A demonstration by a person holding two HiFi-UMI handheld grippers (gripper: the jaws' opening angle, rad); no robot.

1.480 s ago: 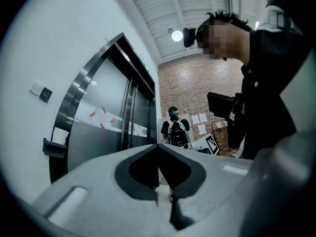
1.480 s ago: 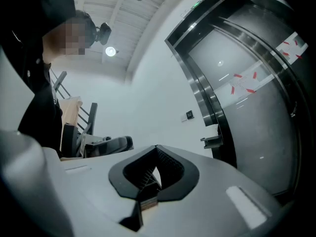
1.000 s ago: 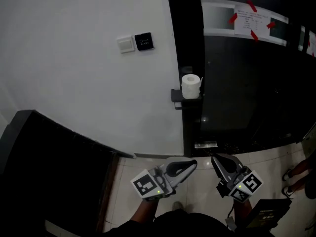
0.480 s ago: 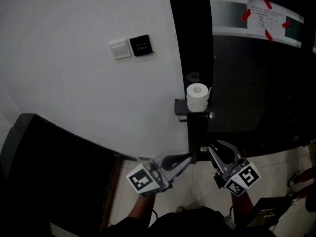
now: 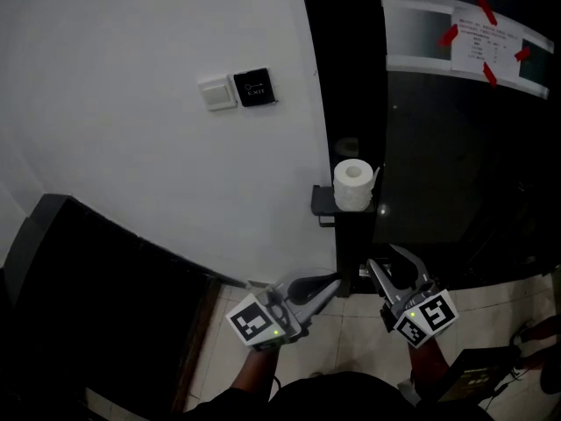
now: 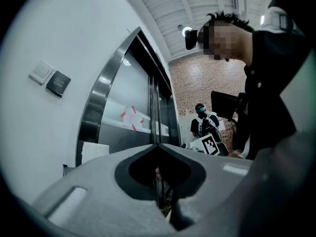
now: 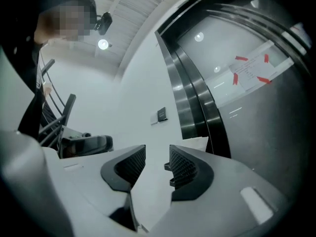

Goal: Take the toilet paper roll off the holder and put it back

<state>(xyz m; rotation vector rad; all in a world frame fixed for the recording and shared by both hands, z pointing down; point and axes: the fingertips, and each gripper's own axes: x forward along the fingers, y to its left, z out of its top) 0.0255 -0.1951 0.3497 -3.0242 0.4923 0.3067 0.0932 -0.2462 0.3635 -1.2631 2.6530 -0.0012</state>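
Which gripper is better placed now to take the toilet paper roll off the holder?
Probably the right gripper: its fingers are opening, with nothing between them, just below the toilet paper roll on the holder. The left gripper has its fingers shut.

The toilet paper roll (image 5: 354,183) stands upright on the holder (image 5: 323,202), fixed to the door frame (image 5: 351,77) at the wall's (image 5: 131,165) right edge. Two switch plates (image 5: 254,87) sit side by side on the wall, above and left of the roll.
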